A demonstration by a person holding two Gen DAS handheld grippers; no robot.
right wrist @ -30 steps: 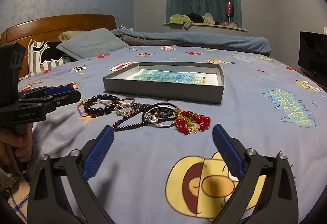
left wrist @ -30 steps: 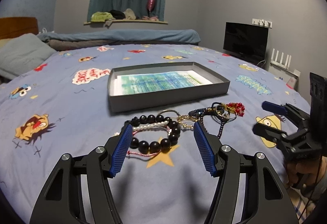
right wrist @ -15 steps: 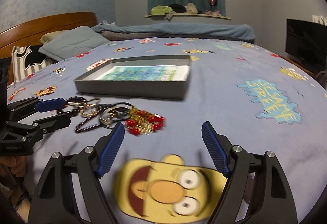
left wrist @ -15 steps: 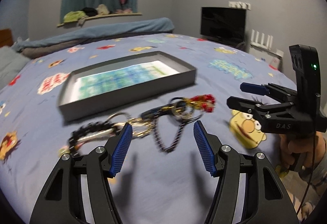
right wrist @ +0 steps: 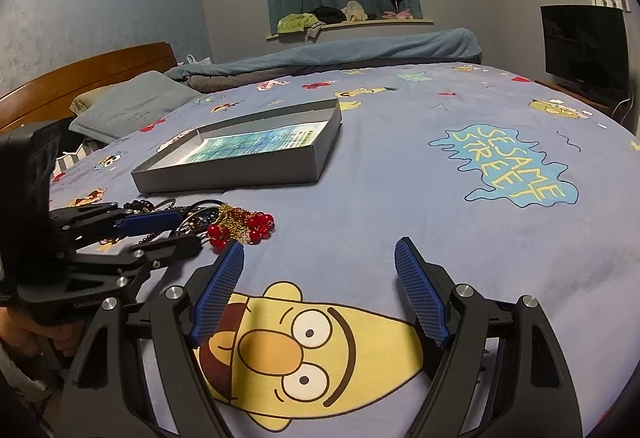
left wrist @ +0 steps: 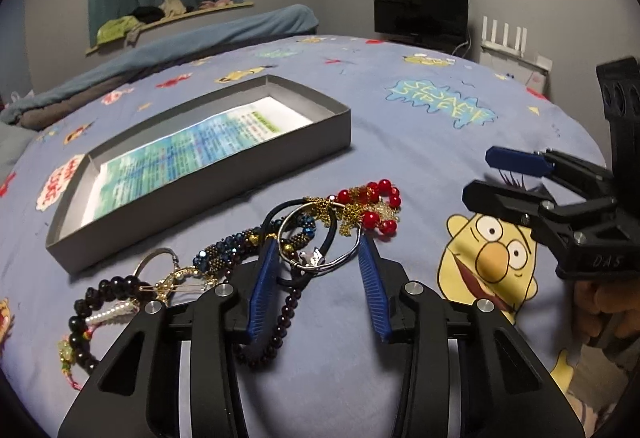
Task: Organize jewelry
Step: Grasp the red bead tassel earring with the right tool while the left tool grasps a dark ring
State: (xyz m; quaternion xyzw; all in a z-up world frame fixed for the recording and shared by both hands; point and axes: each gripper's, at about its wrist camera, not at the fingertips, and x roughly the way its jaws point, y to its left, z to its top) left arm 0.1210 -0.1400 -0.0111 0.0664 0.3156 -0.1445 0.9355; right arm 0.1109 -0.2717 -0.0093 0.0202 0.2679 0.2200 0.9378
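Spread on the bed [left wrist: 400, 142], tangled jewelry [left wrist: 312, 238] sits between the left gripper [left wrist: 316, 274]'s closing jaws, so the pick-up step is in hand and next comes a lift toward the grey box [left wrist: 224, 194] at eleven o'clock, while the right gripper [right wrist: 320, 294] waits wide and empty.

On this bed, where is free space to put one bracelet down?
Free: inside the gray box, holding only a printed sheet, and the bedsheet between the box and the "Sesame Street" print. Crowded: the jewelry pile before the box, where the left gripper is closing.
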